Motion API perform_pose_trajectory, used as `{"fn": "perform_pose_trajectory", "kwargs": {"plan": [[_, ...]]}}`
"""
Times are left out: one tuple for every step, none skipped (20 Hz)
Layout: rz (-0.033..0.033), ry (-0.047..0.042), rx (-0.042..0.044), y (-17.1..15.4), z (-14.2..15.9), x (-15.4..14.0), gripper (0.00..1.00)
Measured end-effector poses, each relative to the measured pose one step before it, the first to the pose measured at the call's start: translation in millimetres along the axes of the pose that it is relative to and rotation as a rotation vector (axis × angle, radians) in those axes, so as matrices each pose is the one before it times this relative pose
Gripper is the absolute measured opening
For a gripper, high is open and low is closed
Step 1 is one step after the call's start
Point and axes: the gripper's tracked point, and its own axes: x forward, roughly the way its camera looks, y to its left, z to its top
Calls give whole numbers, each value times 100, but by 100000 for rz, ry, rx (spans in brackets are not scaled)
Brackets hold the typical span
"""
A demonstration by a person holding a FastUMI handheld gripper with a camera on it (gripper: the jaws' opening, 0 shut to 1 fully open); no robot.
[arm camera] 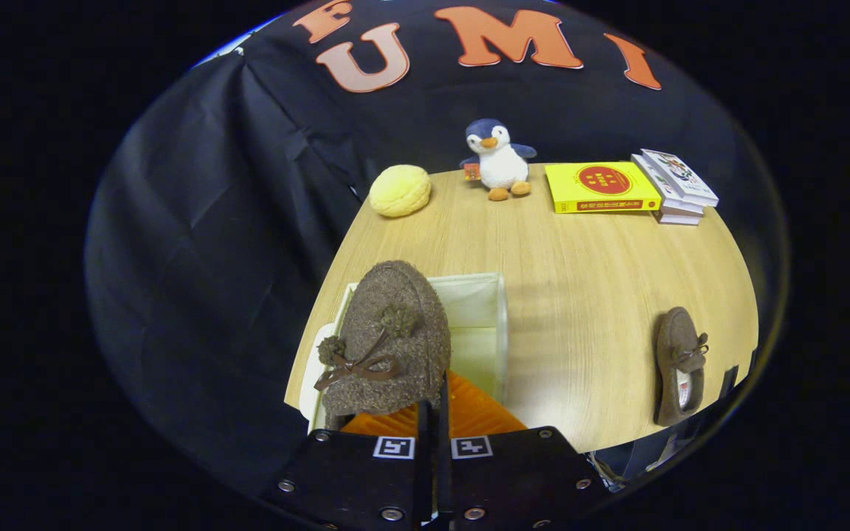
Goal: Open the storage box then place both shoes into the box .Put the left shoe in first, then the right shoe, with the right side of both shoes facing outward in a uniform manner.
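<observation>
A brown fuzzy shoe [388, 339] with a dark bow hangs toe-forward just ahead of my fingers, and my gripper [436, 404] is shut on its rear edge. Right under and beyond the shoe stands the open translucent storage box [482, 313] on the wooden table [580, 265]; the shoe covers the box's left half. The box's pale lid [310, 377] hangs off its left side. The second brown shoe [679, 365] lies flat on the table far to the right of the box, near the table's edge, its bow on top.
At the back of the table stand a yellow round plush [400, 190], a toy penguin [499, 158], a yellow book [600, 187] and a small stack of books [677, 188]. The table's left edge runs close beside the box.
</observation>
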Motion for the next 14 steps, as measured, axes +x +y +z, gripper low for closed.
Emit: {"fn": "perform_pose_trajectory", "kwargs": {"plan": [[-352,1501,69,653,-295,610,4],[-731,1588,-116,659,-401,568,4],[-1428,1821,-235,416,-431,739,4],[-1455,1832,-631,167,-337,787,4],[-1224,1312,-604,279,-247,804,4],[-1026,1329,-647,358,-364,829,4],[-1046,1506,-84,91,-375,923,4],[-1026,1565,293,31,-429,855,4],[-1052,1977,286,-17,-281,928,4],[-1014,1910,897,28,-330,733,4],[-578,2064,839,58,-230,827,4],[-20,2035,915,216,-321,629,4],[668,2279,418,285,-232,639,4],[472,2698,455,281,-463,615,6]]}}
